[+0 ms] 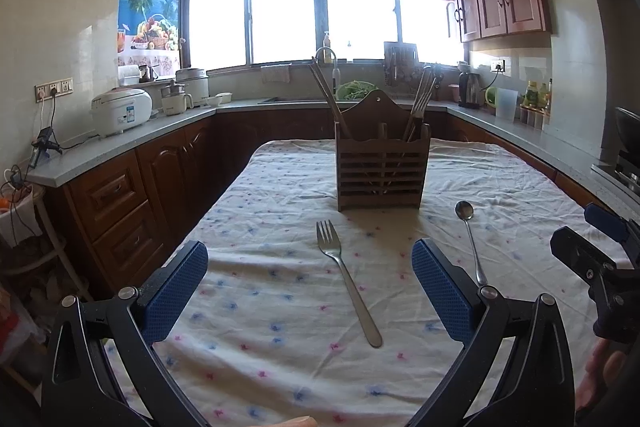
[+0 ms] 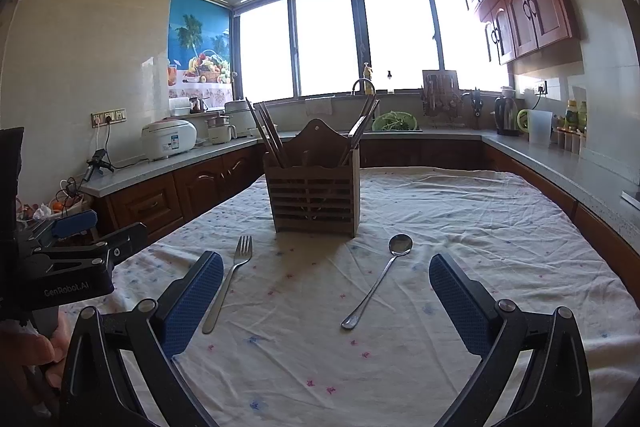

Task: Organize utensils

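A steel fork lies on the flowered tablecloth, tines toward a wooden utensil holder. To its right lies a steel spoon, bowl toward the holder. The holder stands upright with chopsticks on its left side and more utensils on its right. My left gripper hovers open over the fork. My right gripper is open above the spoon. Neither holds anything.
The table is ringed by kitchen counters with a rice cooker, a sink and a kettle. The other gripper shows at each view's edge: the right gripper, the left gripper. A hand holds it.
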`<state>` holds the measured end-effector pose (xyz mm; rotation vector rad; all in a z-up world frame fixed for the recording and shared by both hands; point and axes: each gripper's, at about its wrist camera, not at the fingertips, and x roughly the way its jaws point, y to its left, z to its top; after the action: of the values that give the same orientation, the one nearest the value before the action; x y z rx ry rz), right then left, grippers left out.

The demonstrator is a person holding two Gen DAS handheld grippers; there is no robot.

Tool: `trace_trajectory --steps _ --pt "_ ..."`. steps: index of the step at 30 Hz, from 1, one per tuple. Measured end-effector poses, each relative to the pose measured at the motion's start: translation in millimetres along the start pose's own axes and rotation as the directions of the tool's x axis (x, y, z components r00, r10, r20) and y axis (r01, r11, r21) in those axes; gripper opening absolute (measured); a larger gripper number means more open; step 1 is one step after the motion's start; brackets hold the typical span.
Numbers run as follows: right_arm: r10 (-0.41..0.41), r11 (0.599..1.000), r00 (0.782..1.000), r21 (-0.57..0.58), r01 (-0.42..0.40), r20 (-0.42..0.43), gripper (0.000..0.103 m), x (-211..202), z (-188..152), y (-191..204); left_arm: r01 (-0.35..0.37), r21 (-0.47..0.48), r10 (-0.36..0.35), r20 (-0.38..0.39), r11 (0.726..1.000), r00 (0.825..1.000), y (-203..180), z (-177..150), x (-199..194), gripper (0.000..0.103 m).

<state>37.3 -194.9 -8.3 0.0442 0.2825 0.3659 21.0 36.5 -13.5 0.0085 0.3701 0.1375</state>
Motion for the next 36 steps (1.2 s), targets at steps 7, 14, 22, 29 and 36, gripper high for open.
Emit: trace_trajectory --steps 7,14,22,29,36 --pt "0.004 1.0 1.0 -0.002 -0.004 0.006 0.103 -1.4 1.9 2.4 -0.001 0.002 0.002 -0.002 1.0 1.0 -0.6 -0.5 0.9 0.103" --pt "0.009 1.0 1.0 -0.003 -0.009 0.01 0.103 -2.7 3.7 3.6 0.0 0.001 0.0 0.005 1.0 1.0 -0.2 -1.5 0.0 0.103" --pt "0.014 1.0 1.0 -0.006 -0.014 0.007 0.103 -2.4 4.1 4.4 0.004 -0.002 -0.004 0.005 1.0 1.0 -0.1 -1.8 -1.3 0.103" --pt "0.014 1.0 1.0 -0.007 -0.014 0.006 0.103 -2.6 4.3 5.3 0.006 -0.002 -0.006 0.003 1.0 1.0 0.5 -1.3 -1.8 0.103" --pt "0.014 1.0 1.0 -0.007 -0.014 0.007 0.103 -2.5 4.4 5.0 0.009 -0.004 -0.009 0.003 1.0 1.0 0.8 -1.4 -1.7 0.103"
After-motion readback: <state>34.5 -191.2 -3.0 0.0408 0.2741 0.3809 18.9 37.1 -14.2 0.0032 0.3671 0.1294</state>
